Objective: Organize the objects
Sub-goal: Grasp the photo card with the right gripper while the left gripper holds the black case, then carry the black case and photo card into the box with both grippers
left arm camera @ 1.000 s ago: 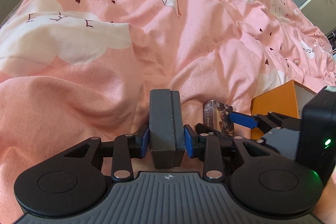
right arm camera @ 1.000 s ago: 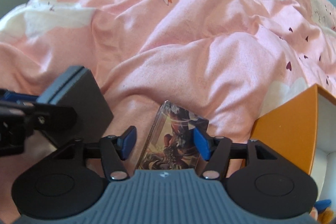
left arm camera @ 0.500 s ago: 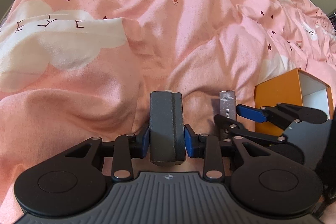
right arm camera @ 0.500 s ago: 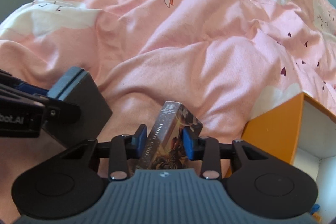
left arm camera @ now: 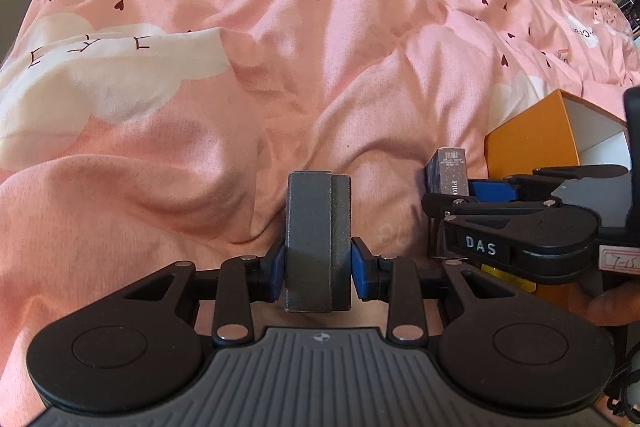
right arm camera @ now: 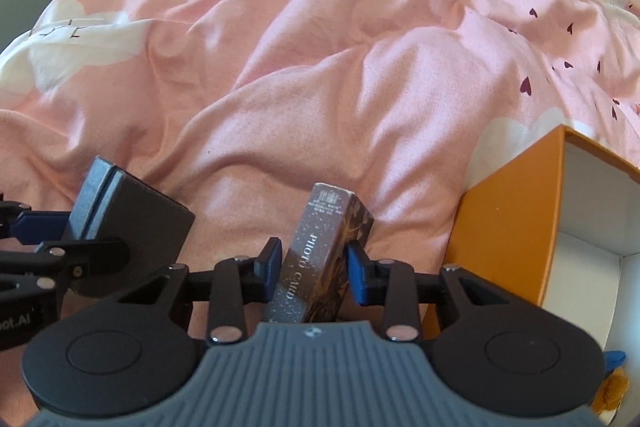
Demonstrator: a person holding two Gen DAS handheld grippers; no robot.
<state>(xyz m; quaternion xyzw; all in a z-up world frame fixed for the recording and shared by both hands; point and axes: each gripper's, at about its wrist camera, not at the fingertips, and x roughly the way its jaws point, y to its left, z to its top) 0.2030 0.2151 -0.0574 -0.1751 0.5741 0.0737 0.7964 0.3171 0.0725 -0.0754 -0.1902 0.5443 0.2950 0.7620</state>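
Observation:
My left gripper (left arm camera: 318,269) is shut on a dark grey box (left arm camera: 318,235), held upright on its narrow edge above the pink bedding. In the right wrist view this grey box (right arm camera: 132,211) shows at the left, still clamped by the left gripper's blue pads. My right gripper (right arm camera: 314,267) is shut on a brown photo card box (right arm camera: 324,247), tilted and lifted off the cover. The left wrist view shows that card box (left arm camera: 450,171) end-on at the right, between the right gripper's fingers (left arm camera: 490,189).
An open orange box (right arm camera: 516,219) with a white inside stands at the right, also seen as the orange box (left arm camera: 532,143) in the left wrist view. A pink bed cover (right arm camera: 320,67) with white clouds and crane prints lies underneath everything. A fingertip (left arm camera: 612,311) shows low right.
The right gripper closed on the photo card box and lifted and tilted it off the cover. The left gripper kept its hold on the grey box, rolling slightly.

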